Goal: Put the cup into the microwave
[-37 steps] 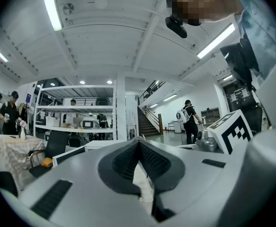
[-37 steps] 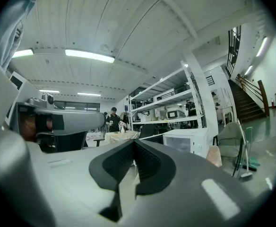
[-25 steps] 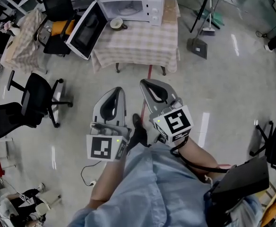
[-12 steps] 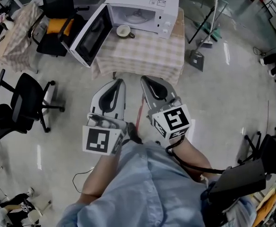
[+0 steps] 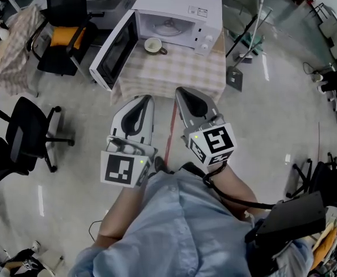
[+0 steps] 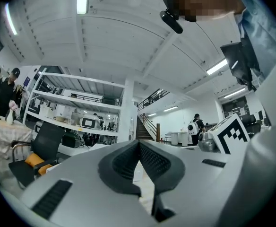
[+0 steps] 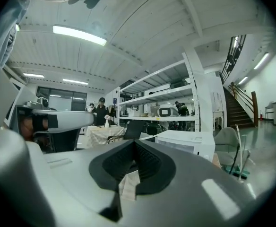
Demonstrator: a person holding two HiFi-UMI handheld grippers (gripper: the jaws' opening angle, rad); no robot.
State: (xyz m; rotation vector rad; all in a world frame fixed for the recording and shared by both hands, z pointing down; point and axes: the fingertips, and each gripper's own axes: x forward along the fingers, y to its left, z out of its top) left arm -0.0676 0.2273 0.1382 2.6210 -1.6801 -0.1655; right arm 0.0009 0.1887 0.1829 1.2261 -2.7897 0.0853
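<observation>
On a glossy floor [image 5: 272,114], one checkered worktop [image 5: 174,77] bore one open microwave [image 5: 183,7] and one cup [image 5: 153,45] near its far edge; left tongs [image 5: 147,99] and right tongs [image 5: 183,91] were closed, apparently empty.

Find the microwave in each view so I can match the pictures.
Head view: microwave at top centre, its door swung open to the left.
Left gripper view: not clearly in it; the closed jaws cover that spot.
Right gripper view: the white box just right of the jaws.
Shared landmark: the checked tablecloth under the microwave; both gripper views show a strip of it low between the jaws.
</observation>
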